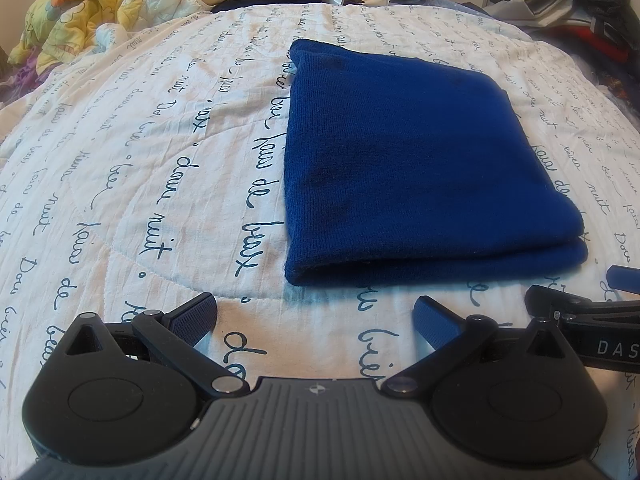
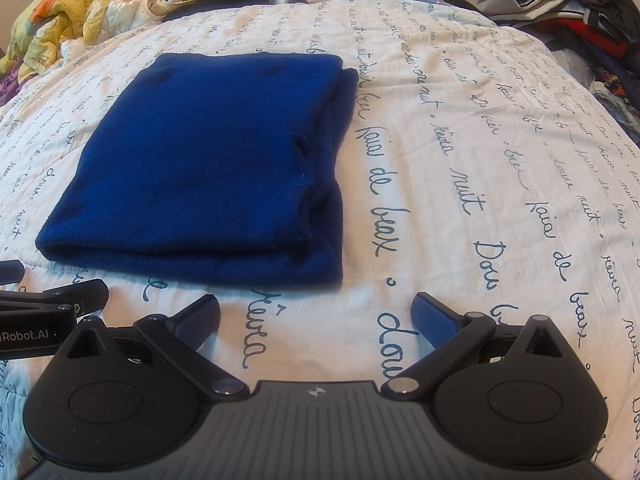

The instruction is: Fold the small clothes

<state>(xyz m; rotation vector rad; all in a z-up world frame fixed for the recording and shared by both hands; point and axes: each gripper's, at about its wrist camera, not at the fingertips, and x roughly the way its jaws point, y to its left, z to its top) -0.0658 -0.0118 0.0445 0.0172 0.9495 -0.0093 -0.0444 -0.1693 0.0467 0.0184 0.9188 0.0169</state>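
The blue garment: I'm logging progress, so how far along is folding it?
Done: the blue garment lies folded in a layered rectangle on the printed quilt. In hand: nothing; the left hand-held gripper and right hand-held gripper are both open and clear of it. Left: possibly the pile of clothes at the far edge, if it counts.

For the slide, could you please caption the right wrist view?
Open right gripper hovers before a folded blue knit garment on a script-printed white quilt.
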